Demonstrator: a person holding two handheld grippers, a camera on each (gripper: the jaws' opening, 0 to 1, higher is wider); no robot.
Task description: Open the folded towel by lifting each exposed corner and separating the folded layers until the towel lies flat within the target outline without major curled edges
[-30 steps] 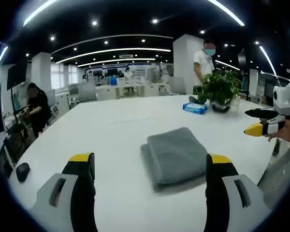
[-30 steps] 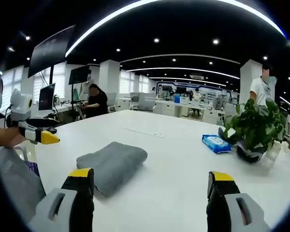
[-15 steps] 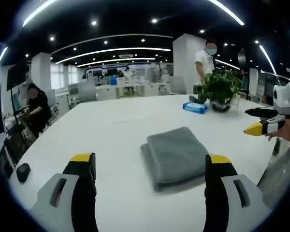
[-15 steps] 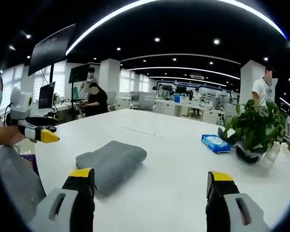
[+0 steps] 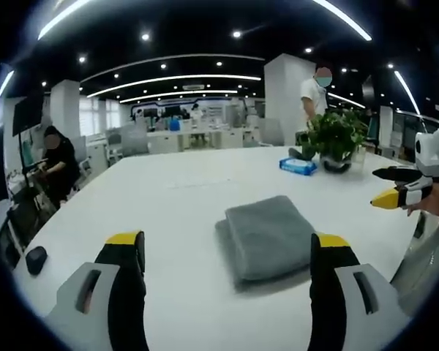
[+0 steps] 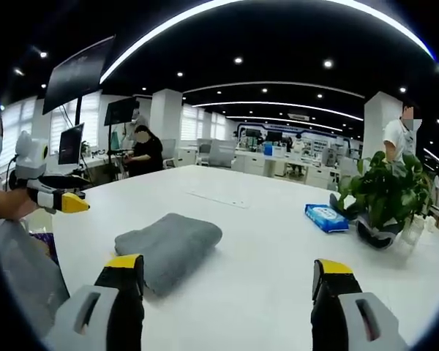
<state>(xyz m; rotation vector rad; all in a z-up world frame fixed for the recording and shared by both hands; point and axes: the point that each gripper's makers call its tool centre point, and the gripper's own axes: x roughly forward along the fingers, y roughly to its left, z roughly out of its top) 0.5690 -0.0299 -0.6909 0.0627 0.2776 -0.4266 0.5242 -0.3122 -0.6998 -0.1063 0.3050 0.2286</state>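
Your left gripper (image 5: 227, 252) hovers low in the frame, jaws spread wide and empty, with the folded grey towel (image 5: 267, 235) between them on the white surface (image 5: 168, 212). Your right gripper (image 6: 227, 274) is equally wide, the towel at lower left.

Grey towel (image 5: 267, 236), folded, on table (image 5: 175, 197)
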